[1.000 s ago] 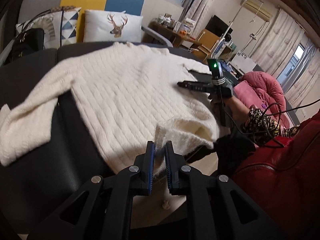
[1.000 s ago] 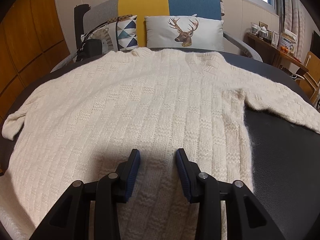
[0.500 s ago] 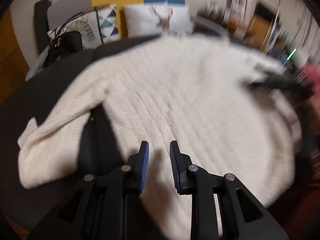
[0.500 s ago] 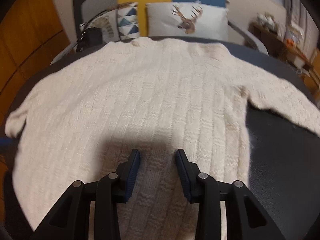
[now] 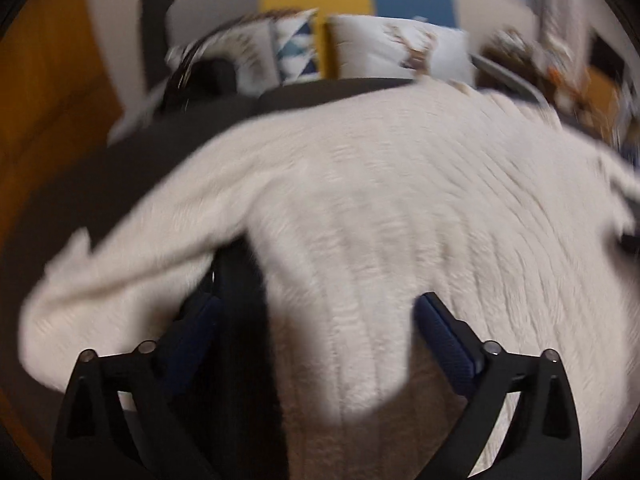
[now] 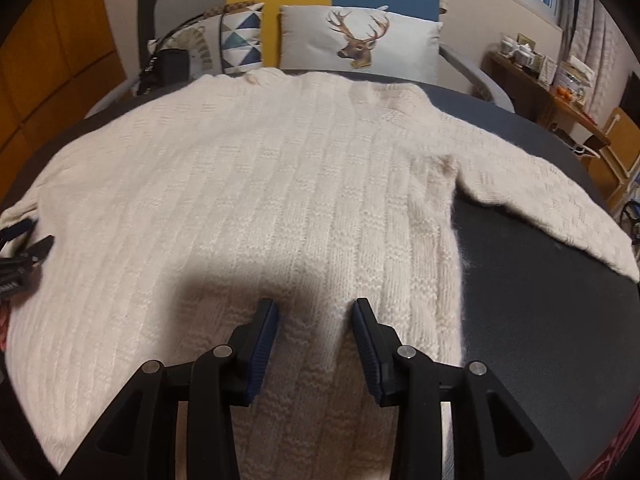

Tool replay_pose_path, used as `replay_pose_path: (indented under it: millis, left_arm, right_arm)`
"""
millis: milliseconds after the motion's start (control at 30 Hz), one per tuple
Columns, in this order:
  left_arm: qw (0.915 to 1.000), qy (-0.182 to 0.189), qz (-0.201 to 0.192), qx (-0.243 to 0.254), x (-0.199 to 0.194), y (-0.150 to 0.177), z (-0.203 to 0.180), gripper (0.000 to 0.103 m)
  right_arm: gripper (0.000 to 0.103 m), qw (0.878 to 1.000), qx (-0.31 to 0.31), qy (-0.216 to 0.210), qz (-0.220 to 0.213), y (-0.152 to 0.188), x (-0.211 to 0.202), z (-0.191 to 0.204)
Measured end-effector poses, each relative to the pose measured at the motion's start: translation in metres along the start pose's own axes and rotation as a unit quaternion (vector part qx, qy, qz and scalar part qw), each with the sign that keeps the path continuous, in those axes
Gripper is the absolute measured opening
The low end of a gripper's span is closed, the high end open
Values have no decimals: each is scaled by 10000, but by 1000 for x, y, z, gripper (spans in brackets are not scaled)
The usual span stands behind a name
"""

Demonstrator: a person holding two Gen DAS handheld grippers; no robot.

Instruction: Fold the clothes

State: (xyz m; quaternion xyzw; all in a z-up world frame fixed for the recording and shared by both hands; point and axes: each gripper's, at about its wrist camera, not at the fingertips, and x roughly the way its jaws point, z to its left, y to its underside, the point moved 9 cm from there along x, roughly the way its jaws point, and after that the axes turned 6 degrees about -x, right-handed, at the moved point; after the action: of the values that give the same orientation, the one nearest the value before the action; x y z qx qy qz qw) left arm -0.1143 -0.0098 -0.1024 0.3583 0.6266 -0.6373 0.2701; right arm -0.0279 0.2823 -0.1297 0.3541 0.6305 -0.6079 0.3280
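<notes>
**Cream sweater lying spread out, both tongs above its lower part**

The cream knitted sweater (image 6: 280, 184) is lying flat on the dark tabletop (image 6: 540, 304), face spread wide. Its long axis is running from the hem, near the cameras, to the collar (image 6: 260, 76), which is pointing away toward the sofa with the deer cushion (image 6: 360, 40). The two sleeves are stretching out sideways. In the right wrist view the right-hand sleeve (image 6: 560, 208) is going out across the tabletop to the edge of the picture, and its cuff is cut off there. In the left wrist view the left-hand sleeve (image 5: 132, 272) is slanting down and to the left, with a dark gap of tabletop between it and the body.

The left tongs (image 5: 316, 320) are standing wide apart, having just been opening, and nothing is gripped between them; one finger is over the dark gap and the other over the sweater body. This view is strongly blurred, so the knit pattern and the things at the back are hard to make out.

The right tongs (image 6: 314, 332) are partly apart over the lower middle of the sweater, and they are grasping nothing; whether the tips are touching the wool, I cannot tell. The hem itself is hidden under the tongs. At the left edge of the right wrist view the tips of the left tongs are just showing beside the sweater.
</notes>
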Motion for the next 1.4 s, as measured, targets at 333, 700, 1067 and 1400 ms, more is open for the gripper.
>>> replay_pose_path:
  millis: [333,700,1067,1400]
  left_arm:
    - [9998,1,-113,136,1,-4,-6,102]
    - [9980,-36,-337,533,-7,-7,-22,82]
    - [9983,126,-396,400,-8,-42,-62,17]
    - [9982,383,-191,-426,-9,-33,-35,18]
  right_arm:
    - [40,9997,46,-230,65,16,-7,-6]
    - [40,9955,484,-763,-290,-18,-63,7]
    - [40,9938,521,-876,-440,-26,-90,15]
    - [40,9923,454,-1079,-412,-52,-52,51]
